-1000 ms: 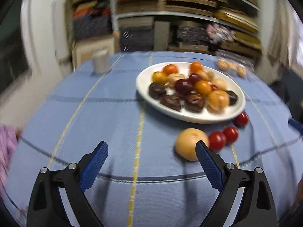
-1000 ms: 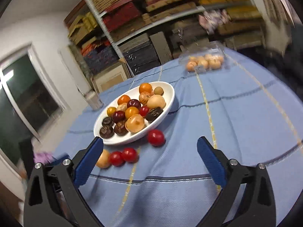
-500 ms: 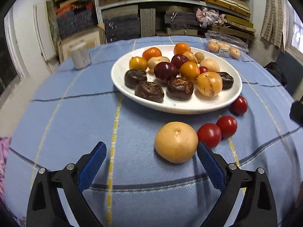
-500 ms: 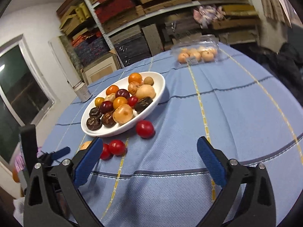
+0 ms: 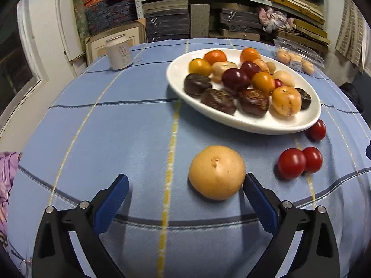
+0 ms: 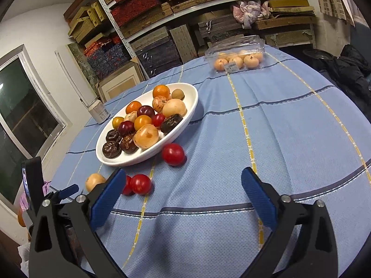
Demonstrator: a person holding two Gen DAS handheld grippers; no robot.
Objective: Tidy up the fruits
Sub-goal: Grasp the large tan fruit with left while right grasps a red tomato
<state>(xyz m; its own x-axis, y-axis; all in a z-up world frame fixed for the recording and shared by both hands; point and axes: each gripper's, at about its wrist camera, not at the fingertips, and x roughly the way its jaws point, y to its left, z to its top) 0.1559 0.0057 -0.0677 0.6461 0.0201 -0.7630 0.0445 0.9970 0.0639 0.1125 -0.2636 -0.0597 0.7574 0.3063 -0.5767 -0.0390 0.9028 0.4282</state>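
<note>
Left gripper [image 5: 185,185] was spread wide — its jaws had just been opening, nothing pinched. The pear [image 5: 216,172] lay just before the plate [image 5: 273,127], beside the right pad [image 5: 259,205] — off-centre rightward.

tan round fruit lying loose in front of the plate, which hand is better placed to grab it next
Left. The left gripper is open with the tan fruit right at its fingertips. The right gripper is open over bare cloth, farther off.
</note>
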